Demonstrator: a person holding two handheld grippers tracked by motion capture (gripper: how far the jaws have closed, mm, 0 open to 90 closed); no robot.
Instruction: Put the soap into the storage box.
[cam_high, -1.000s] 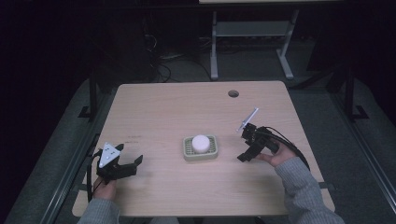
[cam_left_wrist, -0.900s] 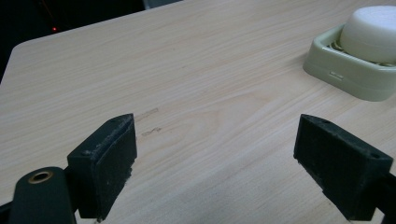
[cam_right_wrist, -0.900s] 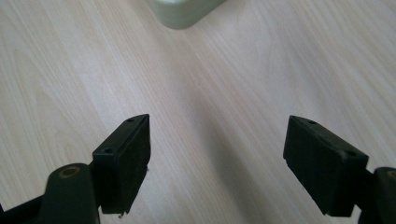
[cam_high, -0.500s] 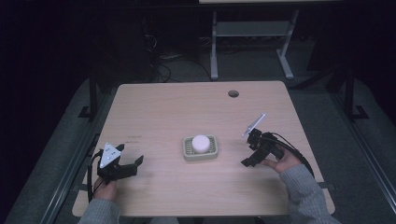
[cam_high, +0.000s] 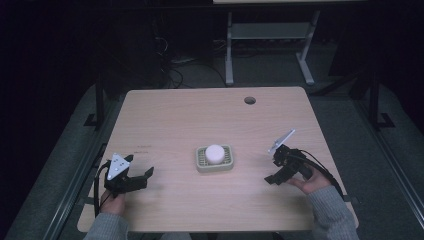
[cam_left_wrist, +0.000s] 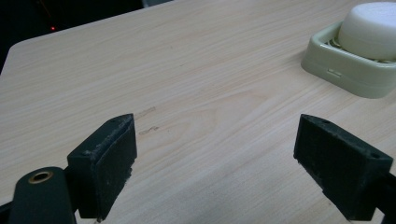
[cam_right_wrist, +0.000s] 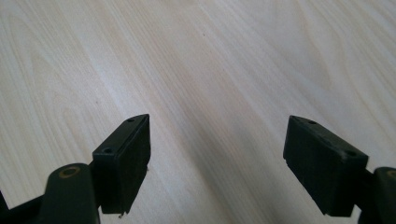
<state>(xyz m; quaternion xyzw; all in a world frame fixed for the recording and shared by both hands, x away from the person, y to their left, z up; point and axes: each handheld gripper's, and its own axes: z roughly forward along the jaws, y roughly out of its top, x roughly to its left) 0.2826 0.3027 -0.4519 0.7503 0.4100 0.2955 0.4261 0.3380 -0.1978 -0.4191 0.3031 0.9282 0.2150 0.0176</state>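
Fingers (cam_left_wrist: 112, 163) apart (soap (cam_high: 214, 153) unlabelled)

A round white soap bar (cam_left_wrist: 371, 29) sat upright in a pale green, square soap dish (cam_left_wrist: 345, 70) with rounded corners. The pair lay flat, well apart from the left gripper's (cam_left_wrist: 215, 154) spread jaws, ahead and beyond the right-hand jaw

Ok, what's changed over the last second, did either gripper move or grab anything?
The right gripper drew back toward the person's edge of the table and slightly outward, jaws open, holding nothing. The left gripper stayed put near the front left, also open. The soap sits unmoved in its dish at the table's middle.
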